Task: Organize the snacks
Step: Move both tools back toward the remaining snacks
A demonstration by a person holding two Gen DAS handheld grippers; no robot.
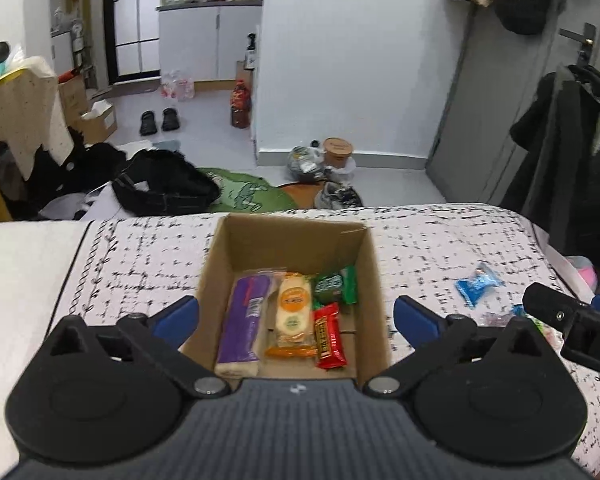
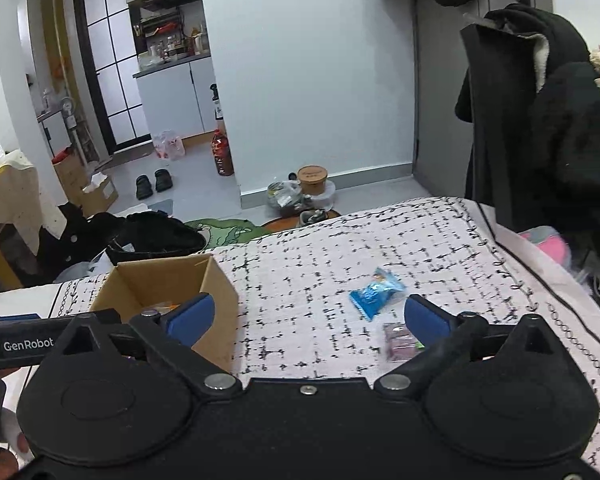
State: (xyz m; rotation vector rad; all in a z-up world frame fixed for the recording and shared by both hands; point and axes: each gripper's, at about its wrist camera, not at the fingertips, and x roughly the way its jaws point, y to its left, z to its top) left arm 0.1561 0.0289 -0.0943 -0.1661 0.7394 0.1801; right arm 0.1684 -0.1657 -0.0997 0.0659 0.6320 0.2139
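Snacks sit side by side in the cardboard box (image 1: 220, 280) on the bedspread (image 1: 140, 264), purple pack (image 1: 244, 320) leftmost; the left gripper (image 1: 296, 316) hangs above, jaws wide and empty. Rightward, the right gripper (image 2: 306, 314), also spread empty, faces the blue packet (image 2: 374, 292), likely next.

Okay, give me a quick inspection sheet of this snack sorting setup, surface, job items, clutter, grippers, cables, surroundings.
Surface: patterned bedspread.
Job's things: cardboard box holding purple pack, orange pack, red bar, green pack; blue packet and purple wrapper loose on the bedspread.
Clutter: nothing seen on the bedspread.
Grippers: left gripper open over the box; right gripper open, empty.
Cables: nothing seen.
Surroundings: black slippers, red bottle, coats by the door.
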